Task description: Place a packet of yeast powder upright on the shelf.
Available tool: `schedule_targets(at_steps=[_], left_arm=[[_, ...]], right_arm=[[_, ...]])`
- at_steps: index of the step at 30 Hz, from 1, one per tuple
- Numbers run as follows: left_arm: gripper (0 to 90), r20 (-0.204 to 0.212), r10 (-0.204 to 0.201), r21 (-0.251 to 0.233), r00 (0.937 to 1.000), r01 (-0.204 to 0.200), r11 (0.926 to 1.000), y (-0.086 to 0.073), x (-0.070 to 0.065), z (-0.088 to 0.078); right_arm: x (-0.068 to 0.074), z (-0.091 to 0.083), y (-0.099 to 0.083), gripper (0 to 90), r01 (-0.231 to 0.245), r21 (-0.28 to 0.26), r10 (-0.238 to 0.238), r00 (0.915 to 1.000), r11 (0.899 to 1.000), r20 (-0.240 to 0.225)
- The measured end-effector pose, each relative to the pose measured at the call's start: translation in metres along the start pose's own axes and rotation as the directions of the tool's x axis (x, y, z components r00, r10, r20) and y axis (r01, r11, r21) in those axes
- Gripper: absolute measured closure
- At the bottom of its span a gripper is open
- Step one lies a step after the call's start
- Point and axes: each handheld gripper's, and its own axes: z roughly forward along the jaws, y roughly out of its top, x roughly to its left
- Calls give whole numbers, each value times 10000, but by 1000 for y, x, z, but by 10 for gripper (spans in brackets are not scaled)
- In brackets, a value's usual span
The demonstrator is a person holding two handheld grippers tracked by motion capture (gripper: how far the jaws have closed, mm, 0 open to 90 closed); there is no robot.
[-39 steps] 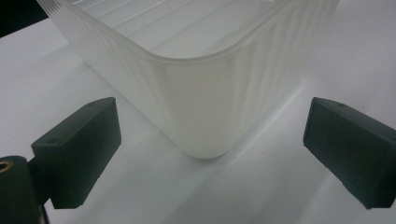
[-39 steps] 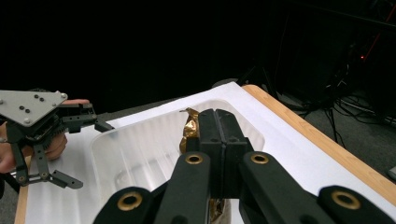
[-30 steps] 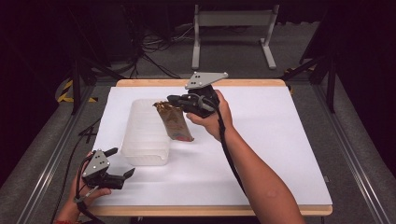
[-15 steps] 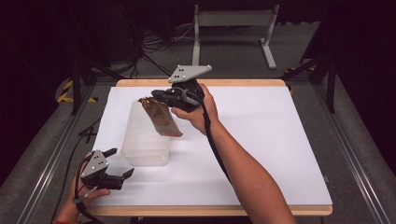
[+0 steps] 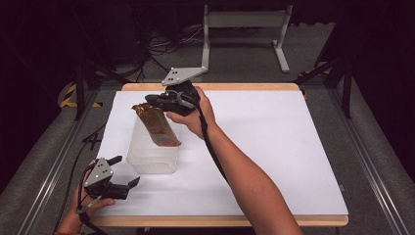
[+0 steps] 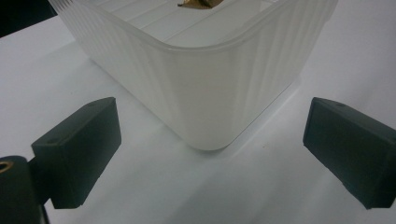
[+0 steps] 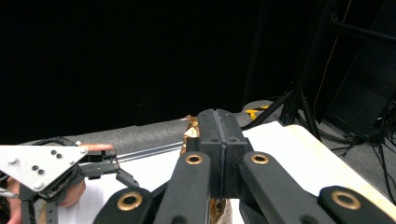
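Right tongs (image 5: 152,101) are clamped on a crinkly gold-brown foil snack packet (image 5: 155,126), dangling over the frosted translucent plastic tub (image 5: 151,159); looks not dropped in yet. Left tongs (image 5: 119,172) sit apart beside the tub.

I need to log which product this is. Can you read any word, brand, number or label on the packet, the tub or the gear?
No text is readable in these views.
Gold-brown snack packet, held in the right gripper over the tub: a red patch of print near its lower end, too blurred to read.
Translucent plastic tub: plain ribbed walls, no label seen.
Left gripper: no markings seen.
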Motion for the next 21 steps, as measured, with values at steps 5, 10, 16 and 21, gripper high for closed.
schedule_targets(at_steps=[5, 10, 16, 21], left_arm=[[52, -1, -10, 6, 10000, 10, 10000, -1, 0, 0], [52, 27, -47, -8, 10000, 47, 10000, -2, 0, -1], [52, 49, -6, -38, 10000, 6, 10000, -2, 1, -1], [52, 50, -49, -37, 10000, 49, 10000, -2, 1, -1]], right_arm=[[2, 13, 2, 900, -80, -71, 79, 9998, 9999, -192], [4, 24, 4, 900, -26, -18, 26, 9997, 10000, -236], [7, 34, -2, 900, -129, -172, 120, 9986, 9998, -519], [9, 34, -2, 900, 159, -137, -165, 9988, 9998, -451]])
